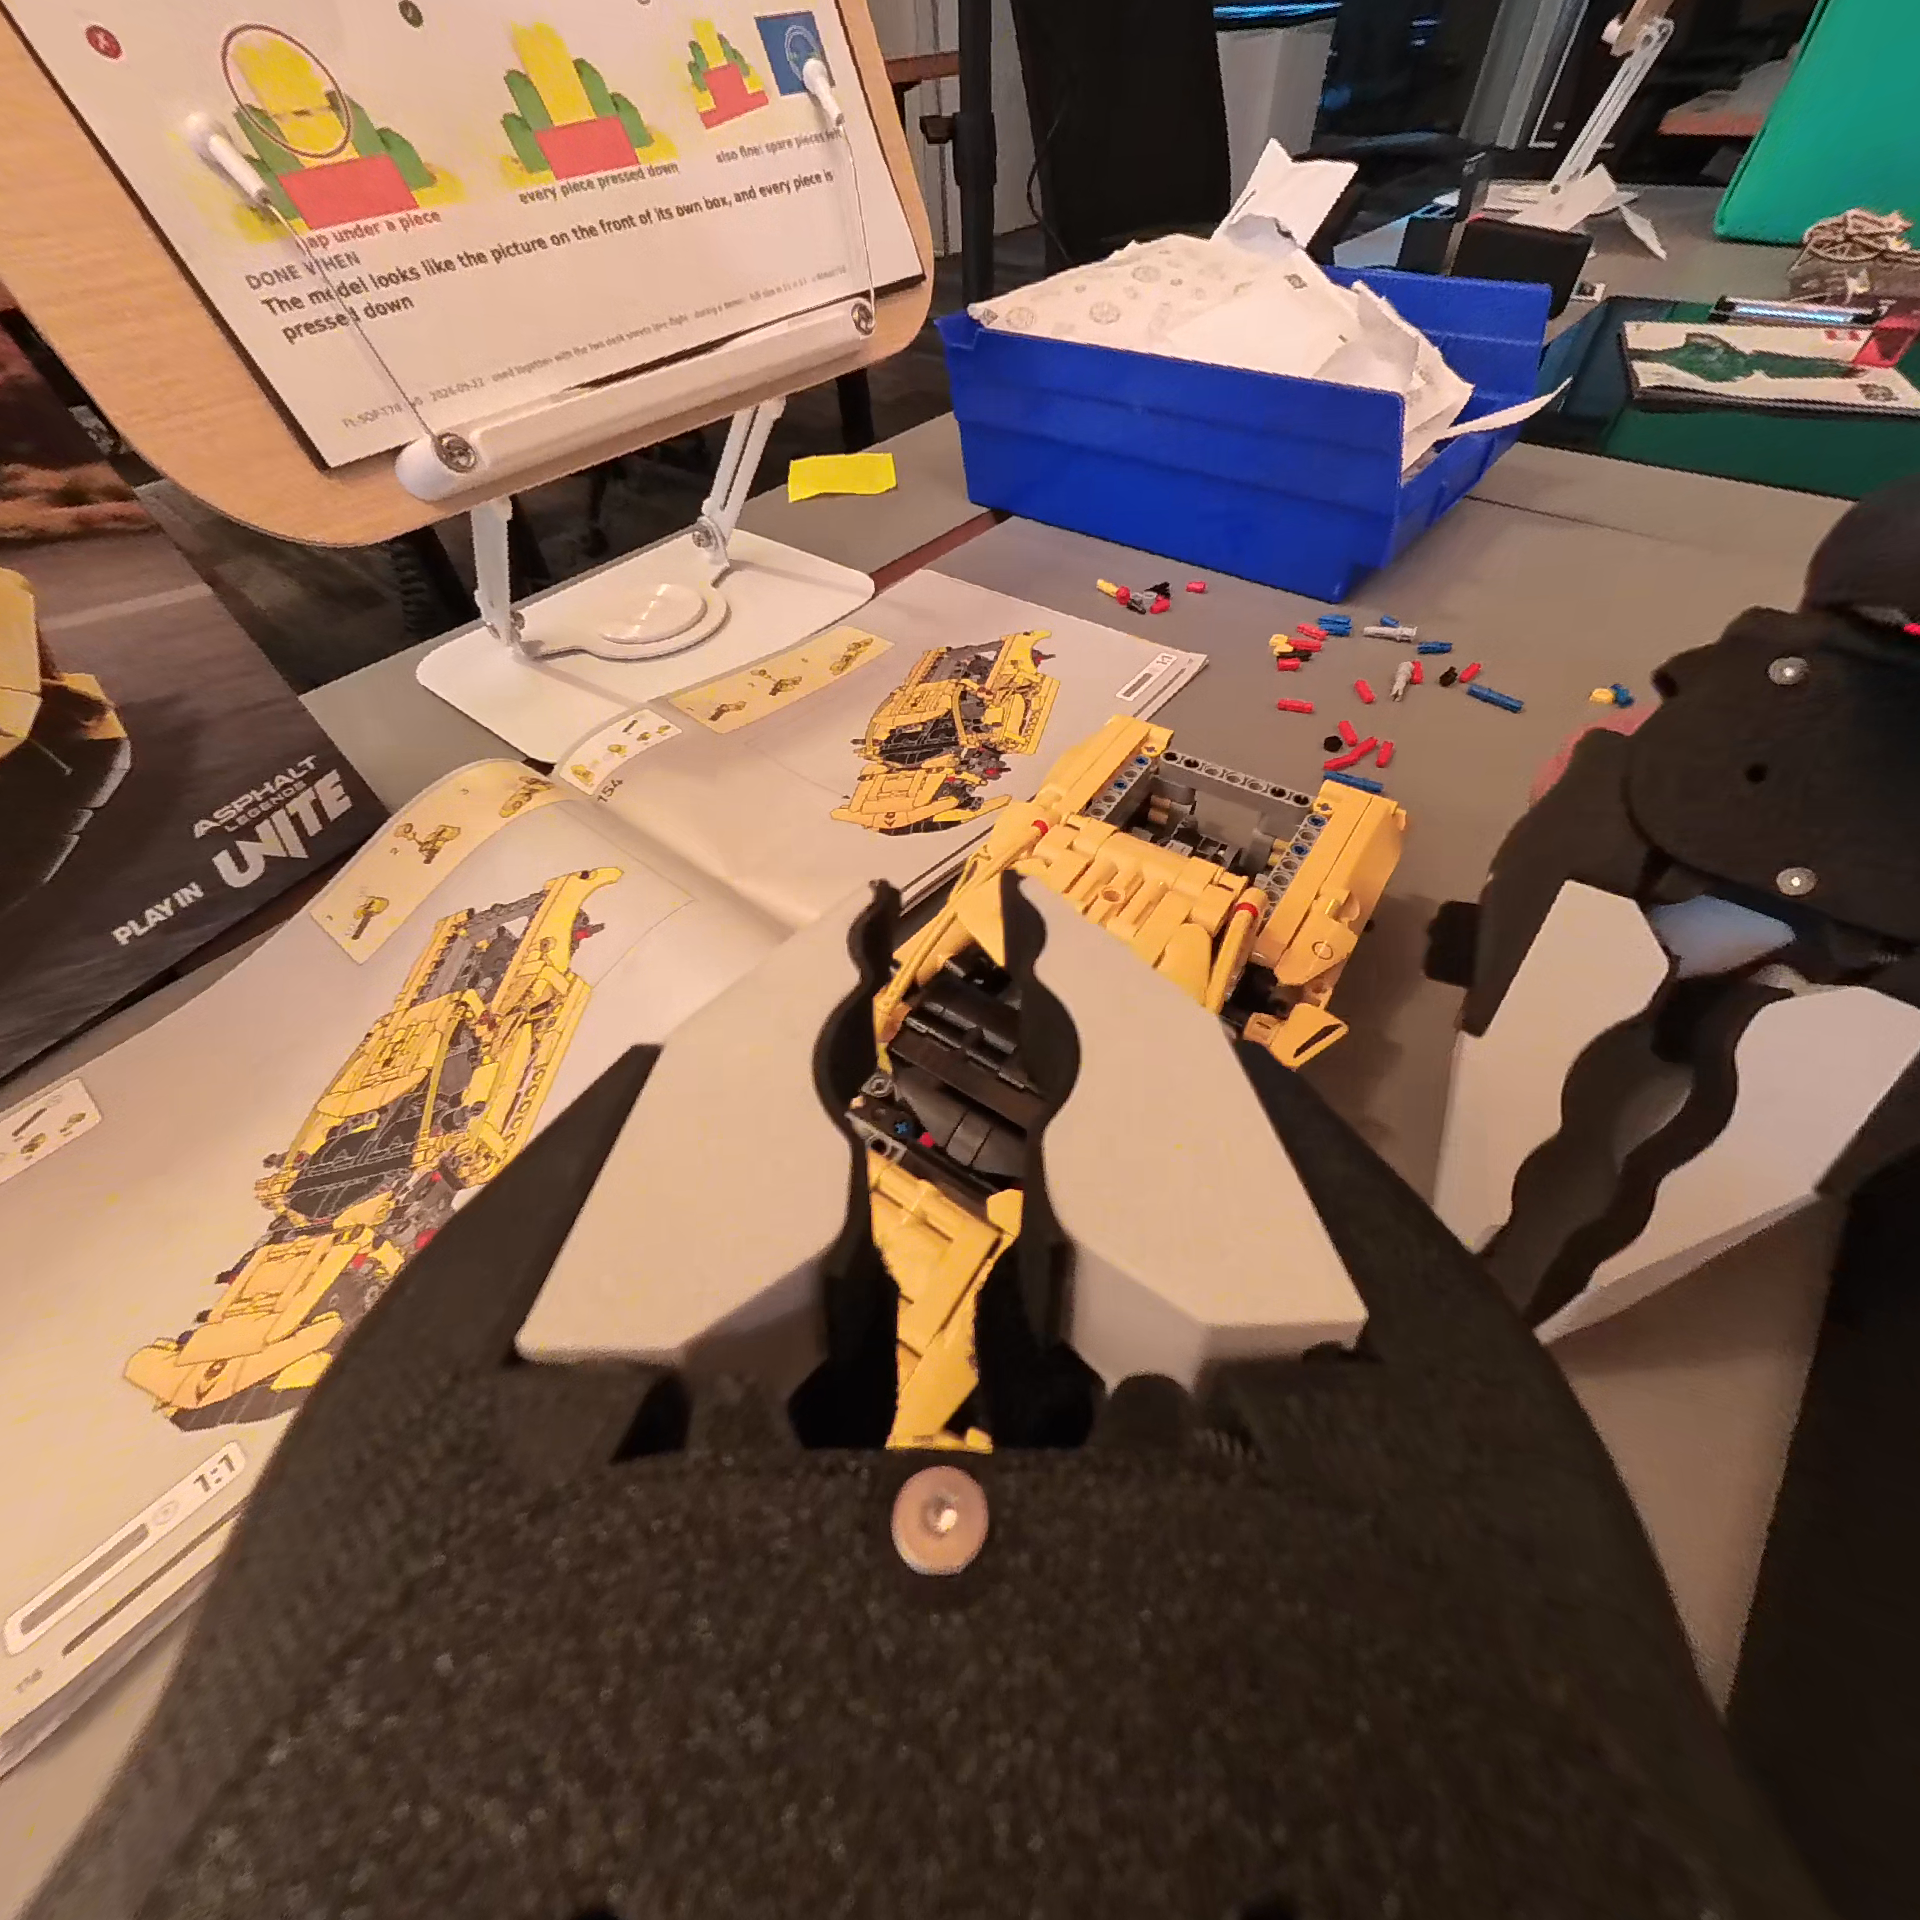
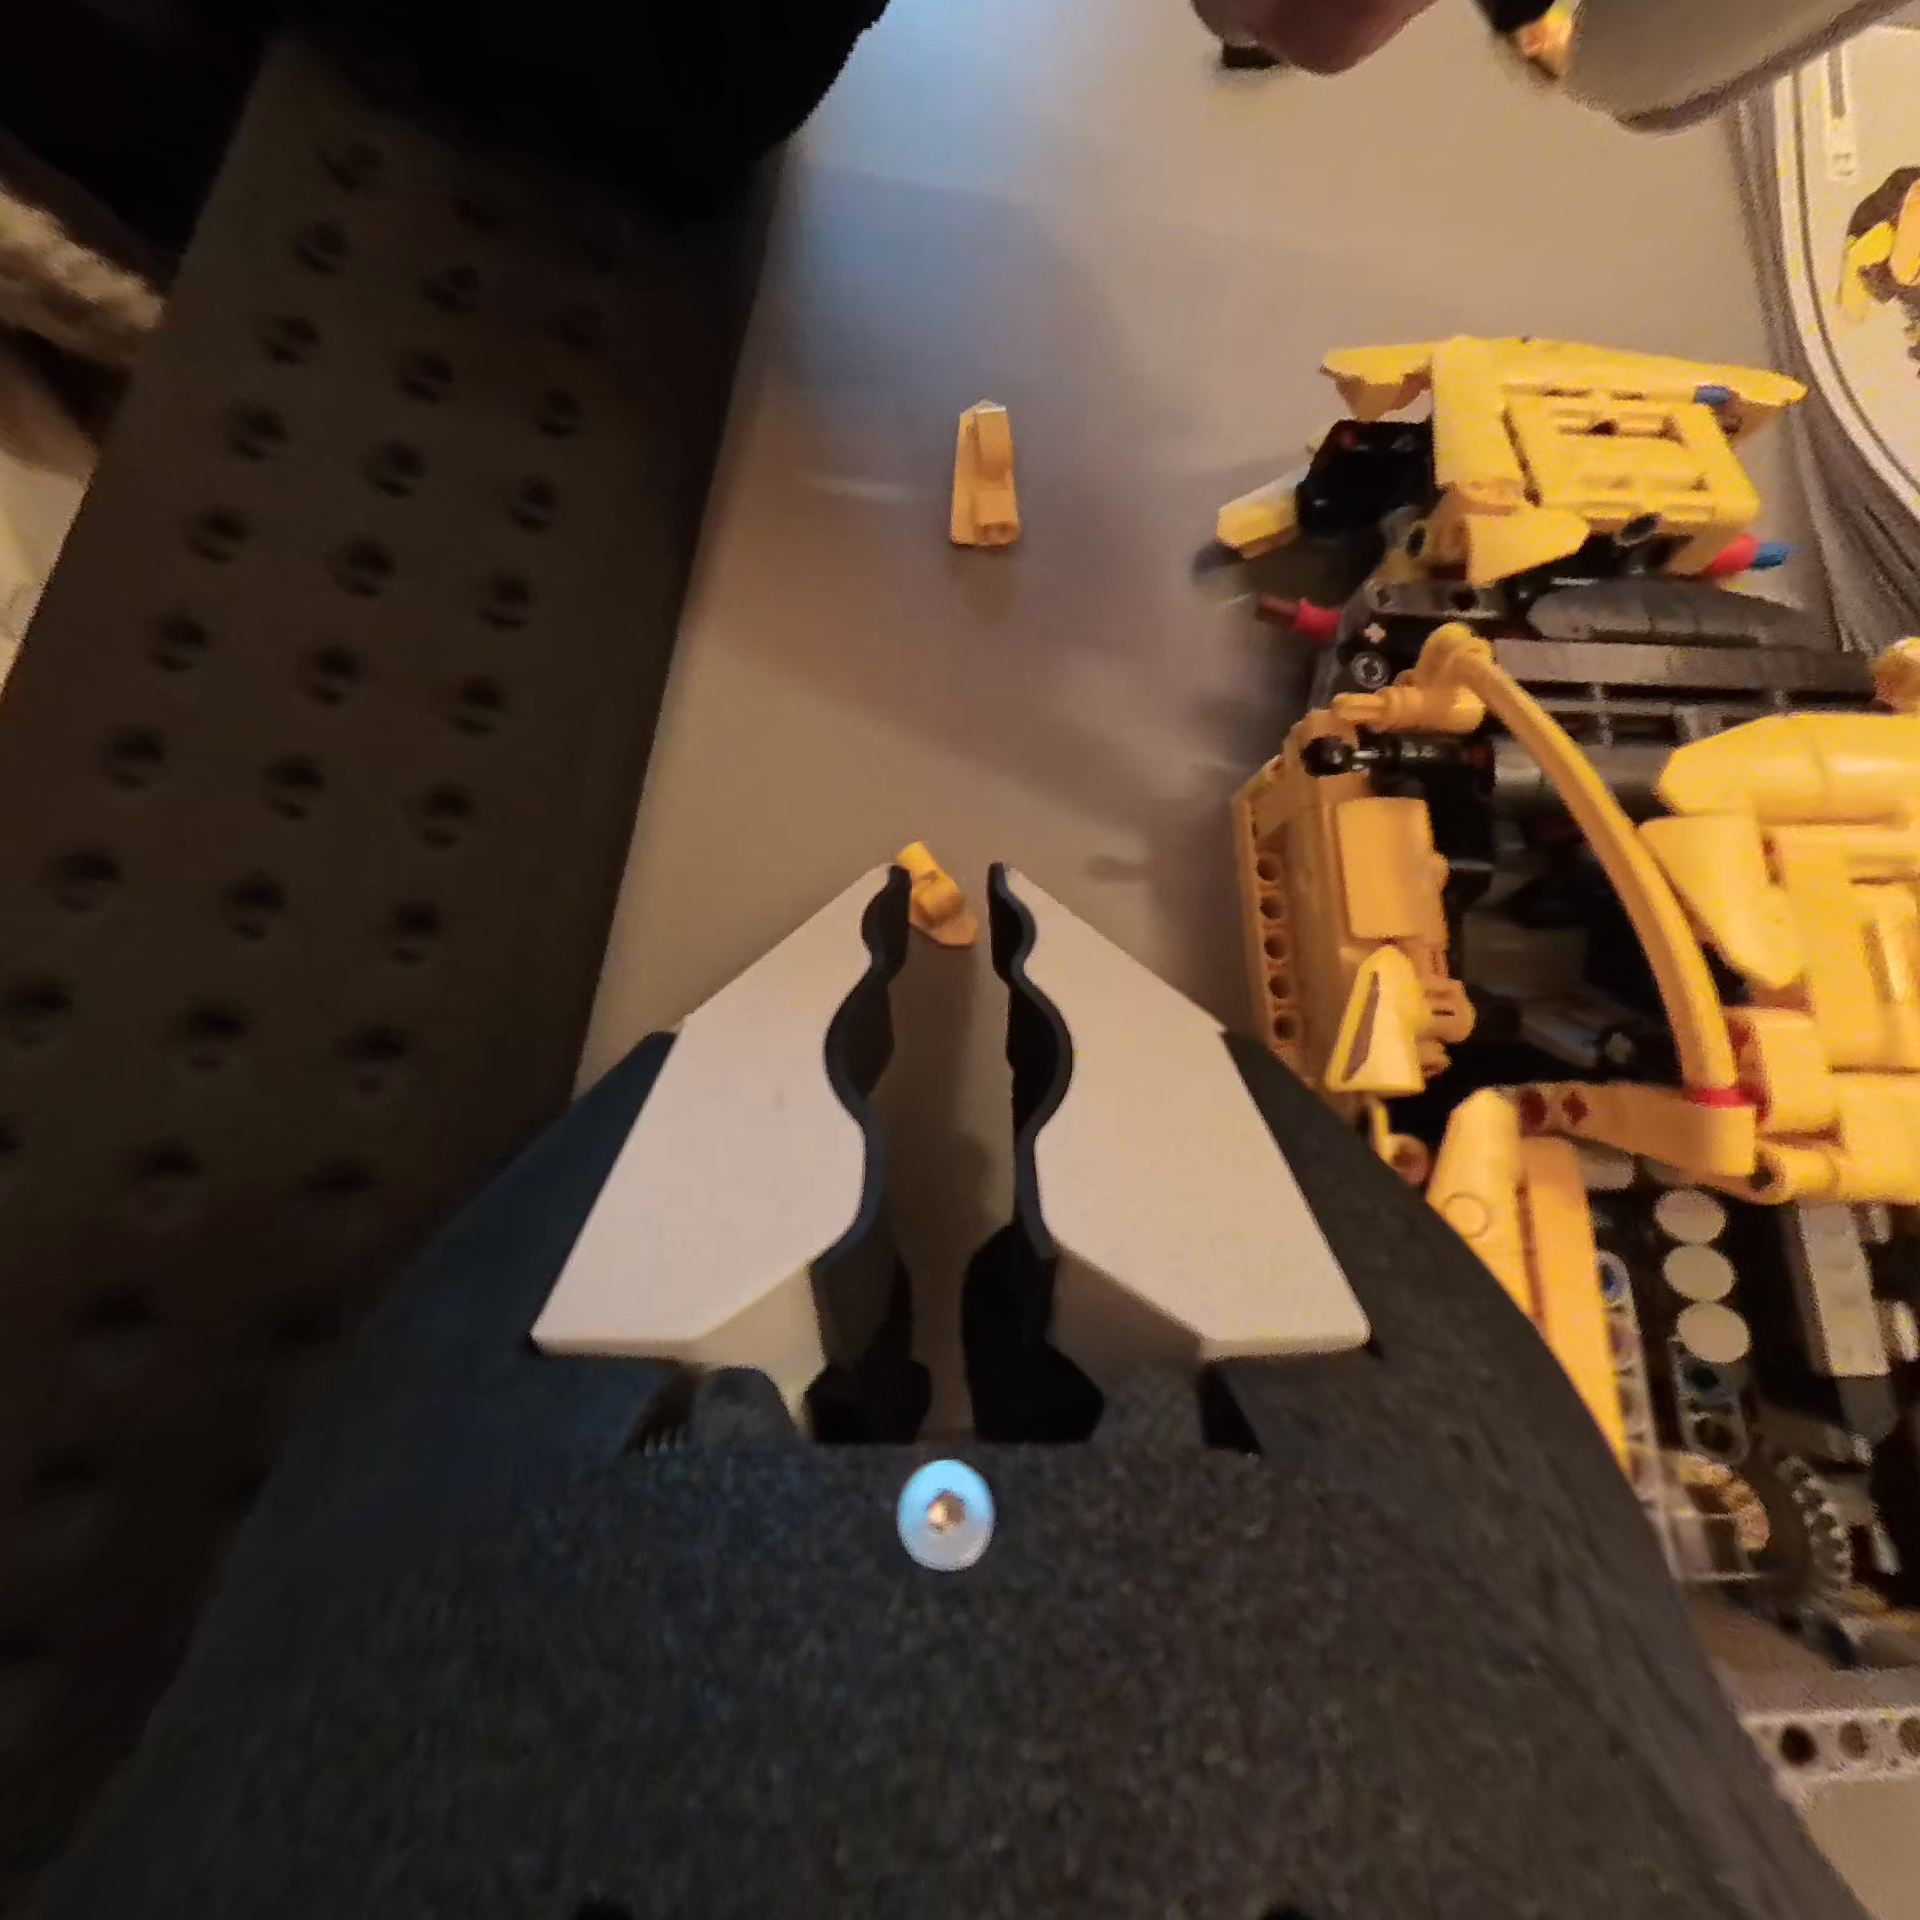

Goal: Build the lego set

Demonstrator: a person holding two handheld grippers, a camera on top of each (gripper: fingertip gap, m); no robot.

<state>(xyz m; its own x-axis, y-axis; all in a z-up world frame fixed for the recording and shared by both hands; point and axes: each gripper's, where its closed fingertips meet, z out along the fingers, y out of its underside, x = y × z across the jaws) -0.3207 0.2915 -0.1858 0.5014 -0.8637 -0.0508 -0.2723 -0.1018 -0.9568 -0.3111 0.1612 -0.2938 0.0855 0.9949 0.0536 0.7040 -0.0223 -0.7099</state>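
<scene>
Left wrist view: jaws pinch yellow car model (image 1: 940, 1288) lengthwise — right gripper's (image 2: 943, 883) jaws spread.

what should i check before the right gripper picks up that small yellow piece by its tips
1. Right gripper open: ok, jaws apart.
2. Small yellow piece lined up: ok, at the tips' gap.
3. Piece lying free on the table: ok.
4. Second yellow piece out of the way: ok, farther ahead.
5. Left gripper securing the yellow car model: cannot tell, model sits between its fingers, contact unclear.
6. Where the piece attaches: cannot tell.
</scene>
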